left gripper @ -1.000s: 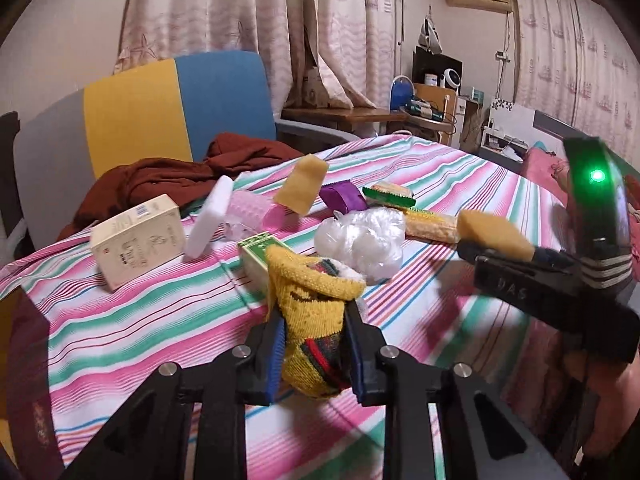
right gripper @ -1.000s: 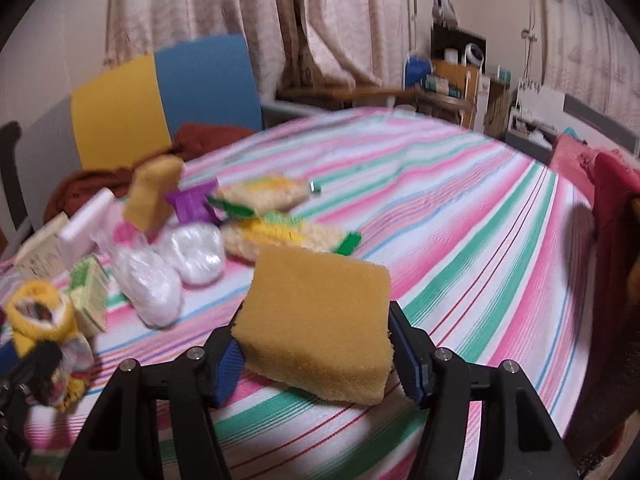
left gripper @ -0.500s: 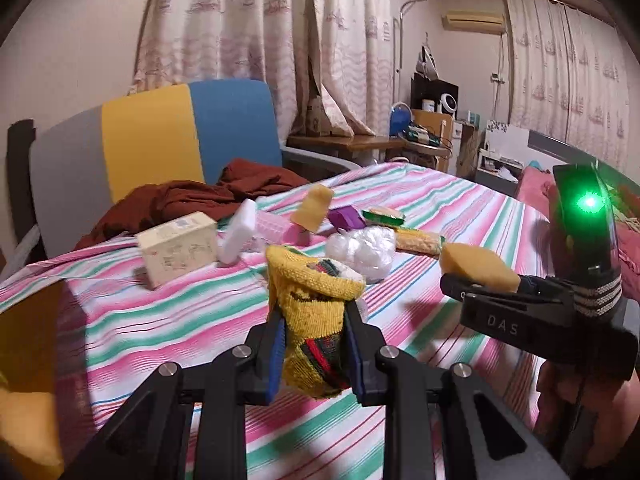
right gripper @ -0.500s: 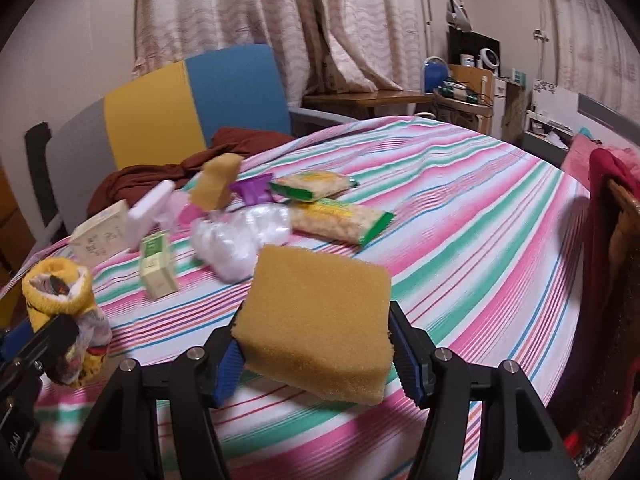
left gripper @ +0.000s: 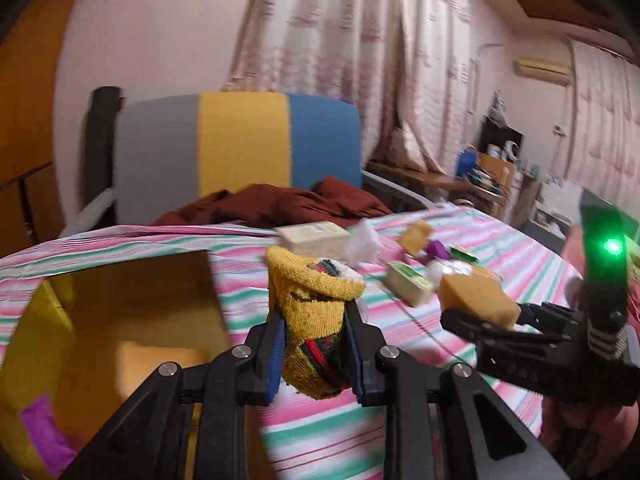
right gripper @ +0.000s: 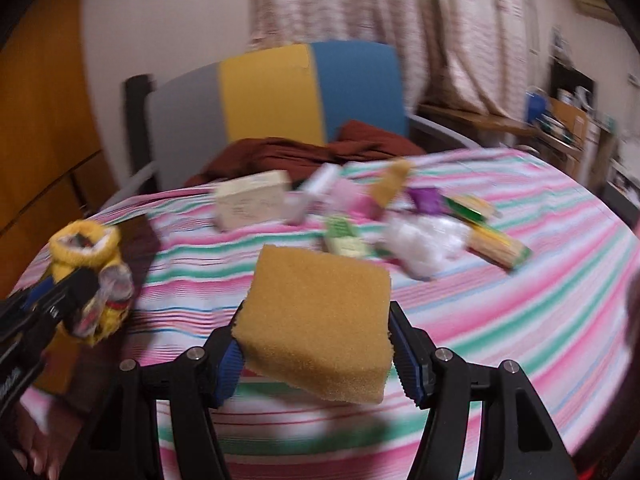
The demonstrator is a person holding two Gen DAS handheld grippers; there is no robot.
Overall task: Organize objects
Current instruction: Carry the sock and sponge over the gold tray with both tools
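My left gripper (left gripper: 316, 344) is shut on a rolled yellow sock (left gripper: 314, 312) with red and green stripes, held above the striped table edge. The sock also shows in the right wrist view (right gripper: 90, 276) at the left. My right gripper (right gripper: 320, 344) is shut on a tan sponge (right gripper: 320, 324), held above the table; the sponge also shows in the left wrist view (left gripper: 474, 296). An open yellow cardboard box (left gripper: 52, 312) sits low at the left, with a purple item (left gripper: 44, 436) inside.
On the striped tablecloth (right gripper: 500, 312) lie a cream box (right gripper: 252, 200), a small green box (right gripper: 344, 240), a clear plastic bag (right gripper: 424, 240), snack packets (right gripper: 500, 246), a purple packet (right gripper: 426, 200) and another sponge (right gripper: 394, 182). A chair (left gripper: 240, 152) with brown cloth (left gripper: 280, 204) stands behind.
Both grippers have swung left and back from the pile of objects, each still holding its load. The yellow box has come into view at the left.
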